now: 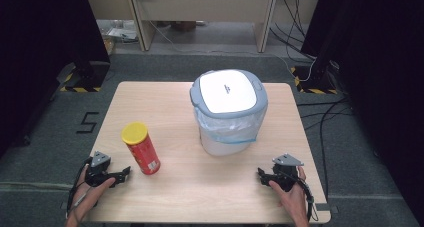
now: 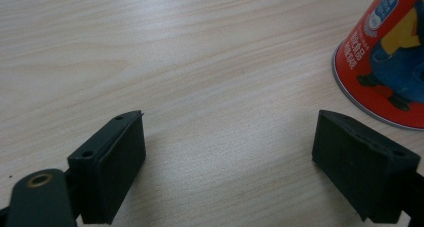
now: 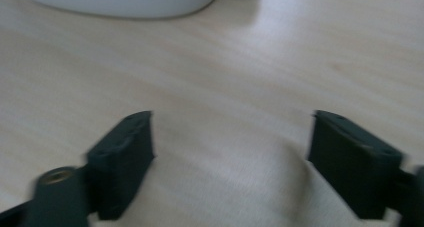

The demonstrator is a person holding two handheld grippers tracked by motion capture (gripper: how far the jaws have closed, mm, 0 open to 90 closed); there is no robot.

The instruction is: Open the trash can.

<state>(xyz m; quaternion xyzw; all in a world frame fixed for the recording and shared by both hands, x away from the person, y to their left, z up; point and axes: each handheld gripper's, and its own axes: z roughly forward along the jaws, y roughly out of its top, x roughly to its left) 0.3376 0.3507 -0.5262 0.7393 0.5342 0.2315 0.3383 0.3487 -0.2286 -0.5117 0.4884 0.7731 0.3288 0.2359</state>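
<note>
At the near edge of a pale wooden table [image 1: 200, 197], a person's 2 hands rest low, each carrying a two-jaw tool. The left gripper [image 1: 125, 173] has its jaws spread wide with nothing between them, pointing right toward a red crisp can [image 1: 142, 148] that stands upright just beside it, apparently lined up for a grasp. In the left gripper view the red crisp can [image 2: 385, 62] carries a yellow cartoon figure in blue dungarees and small white lettering too blurred to read. Its yellow lid [image 1: 135, 132] is on. At the near right, the right gripper [image 1: 260, 175] also stands with jaws apart and empty, aimed left over bare wood, well apart from the can. Farther back, at the table's middle, sits a white bin [image 1: 229, 114] with a grey-rimmed lid closed and a clear liner folded over its rim, probably the can's destination. A small dark logo on the lid is unreadable. On the grey floor at far left, a black "5" [image 1: 87, 122] is marked.
</note>
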